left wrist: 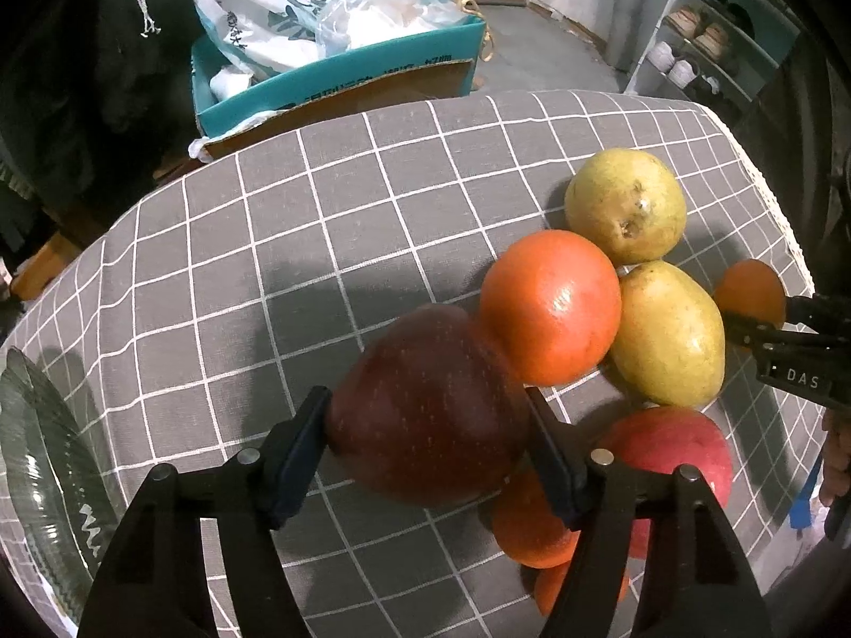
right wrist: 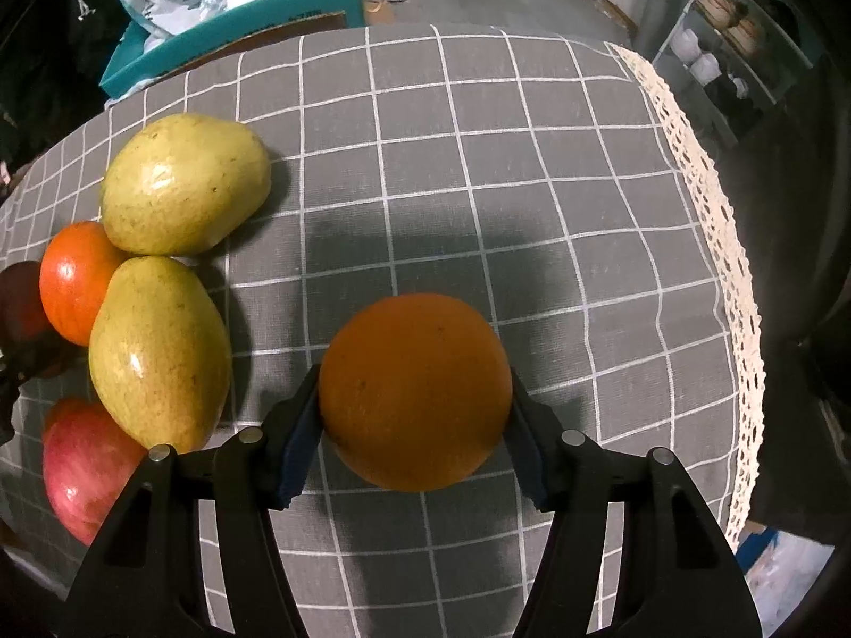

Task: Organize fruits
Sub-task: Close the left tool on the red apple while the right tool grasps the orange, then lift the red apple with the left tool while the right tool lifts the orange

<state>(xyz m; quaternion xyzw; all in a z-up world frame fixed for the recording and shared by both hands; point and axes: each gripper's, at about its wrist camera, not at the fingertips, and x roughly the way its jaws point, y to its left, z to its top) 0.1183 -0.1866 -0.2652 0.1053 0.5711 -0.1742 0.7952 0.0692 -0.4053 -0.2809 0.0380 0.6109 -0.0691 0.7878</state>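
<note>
My left gripper (left wrist: 428, 425) is shut on a dark red apple (left wrist: 425, 393), with a pad pressed against each side, just above the grey checked tablecloth (left wrist: 266, 266). Right behind it sit an orange-red fruit (left wrist: 550, 305), two yellow-green pears (left wrist: 625, 204) (left wrist: 670, 332), a pink-red apple (left wrist: 675, 452) and a small orange fruit (left wrist: 532, 531) partly hidden by my finger. My right gripper (right wrist: 414, 399) is shut on an orange (right wrist: 415, 388), to the right of the pears (right wrist: 183, 183) (right wrist: 159, 351). That orange (left wrist: 750, 292) also shows in the left wrist view.
A ribbed glass plate (left wrist: 42, 478) lies at the table's left edge. A teal cardboard box (left wrist: 340, 80) full of bags stands on the floor behind the table. The cloth's lace edge (right wrist: 707, 212) marks the right side, with a shoe rack (right wrist: 734, 42) beyond.
</note>
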